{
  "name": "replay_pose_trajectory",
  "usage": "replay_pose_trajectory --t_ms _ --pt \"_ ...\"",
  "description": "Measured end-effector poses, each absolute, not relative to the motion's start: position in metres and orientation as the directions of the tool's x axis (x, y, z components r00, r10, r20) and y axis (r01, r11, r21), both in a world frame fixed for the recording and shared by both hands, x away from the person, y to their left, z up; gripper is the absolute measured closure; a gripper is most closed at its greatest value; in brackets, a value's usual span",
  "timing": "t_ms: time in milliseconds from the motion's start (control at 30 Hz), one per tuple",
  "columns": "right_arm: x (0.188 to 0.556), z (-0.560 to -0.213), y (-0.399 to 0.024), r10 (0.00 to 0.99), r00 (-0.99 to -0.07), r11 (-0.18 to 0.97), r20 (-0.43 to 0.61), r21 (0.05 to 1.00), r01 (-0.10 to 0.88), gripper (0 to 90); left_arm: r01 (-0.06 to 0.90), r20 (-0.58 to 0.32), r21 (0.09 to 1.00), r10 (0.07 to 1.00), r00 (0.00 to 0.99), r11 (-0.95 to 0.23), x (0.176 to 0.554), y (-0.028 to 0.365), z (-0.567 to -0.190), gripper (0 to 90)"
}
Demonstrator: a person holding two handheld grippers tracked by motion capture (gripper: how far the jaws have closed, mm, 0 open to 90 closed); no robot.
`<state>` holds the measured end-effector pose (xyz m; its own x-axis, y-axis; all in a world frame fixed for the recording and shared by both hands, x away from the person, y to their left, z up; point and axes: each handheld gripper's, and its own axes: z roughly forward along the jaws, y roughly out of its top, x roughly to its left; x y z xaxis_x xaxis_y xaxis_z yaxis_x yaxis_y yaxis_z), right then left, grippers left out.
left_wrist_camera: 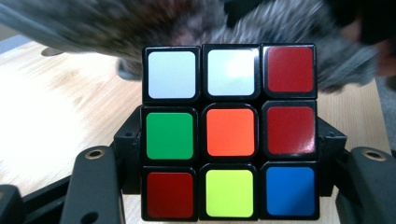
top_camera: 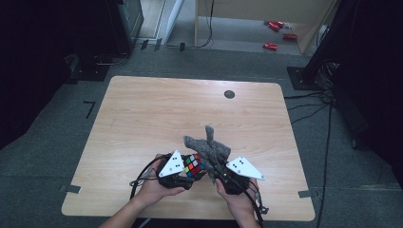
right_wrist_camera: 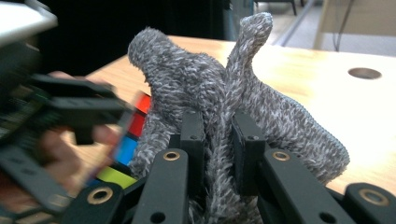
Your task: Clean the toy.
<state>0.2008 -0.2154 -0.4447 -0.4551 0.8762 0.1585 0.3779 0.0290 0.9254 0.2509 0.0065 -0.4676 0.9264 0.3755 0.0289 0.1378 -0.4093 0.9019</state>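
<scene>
A scrambled colour cube is clamped between the jaws of my left gripper, near the table's front edge. Its near face shows white, red, green, orange, yellow and blue tiles. Right beside it, my right gripper is shut on a grey fuzzy cloth, which bunches up above the jaws. In the left gripper view the cloth hangs blurred just behind the cube. In the right gripper view the cube peeks out at the cloth's left edge.
The light wooden table has a round dark hole near its far edge. Dark stands and cables line both sides of the floor. Red cans lie on the floor beyond the table.
</scene>
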Motion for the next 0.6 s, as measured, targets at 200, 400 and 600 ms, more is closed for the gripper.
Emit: replay_pose_trajectory --t_ms 200,400,600 --pt "0.198 -0.443 -0.214 0.876 -0.454 0.029 0.162 0.923 0.385 78.6 0.158 0.014 0.898 0.387 0.922 -0.411 0.255 0.008 -0.469 34.9" --pt "0.192 -0.435 -0.206 0.858 -0.494 0.046 0.142 0.936 0.349 78.6 0.142 0.037 0.889 0.377 0.926 -0.436 0.250 0.003 -0.471 34.9" --pt "0.203 -0.448 -0.220 0.875 -0.448 0.015 0.186 0.913 0.408 78.6 0.156 0.014 0.904 0.391 0.920 -0.398 0.256 0.012 -0.466 34.9"
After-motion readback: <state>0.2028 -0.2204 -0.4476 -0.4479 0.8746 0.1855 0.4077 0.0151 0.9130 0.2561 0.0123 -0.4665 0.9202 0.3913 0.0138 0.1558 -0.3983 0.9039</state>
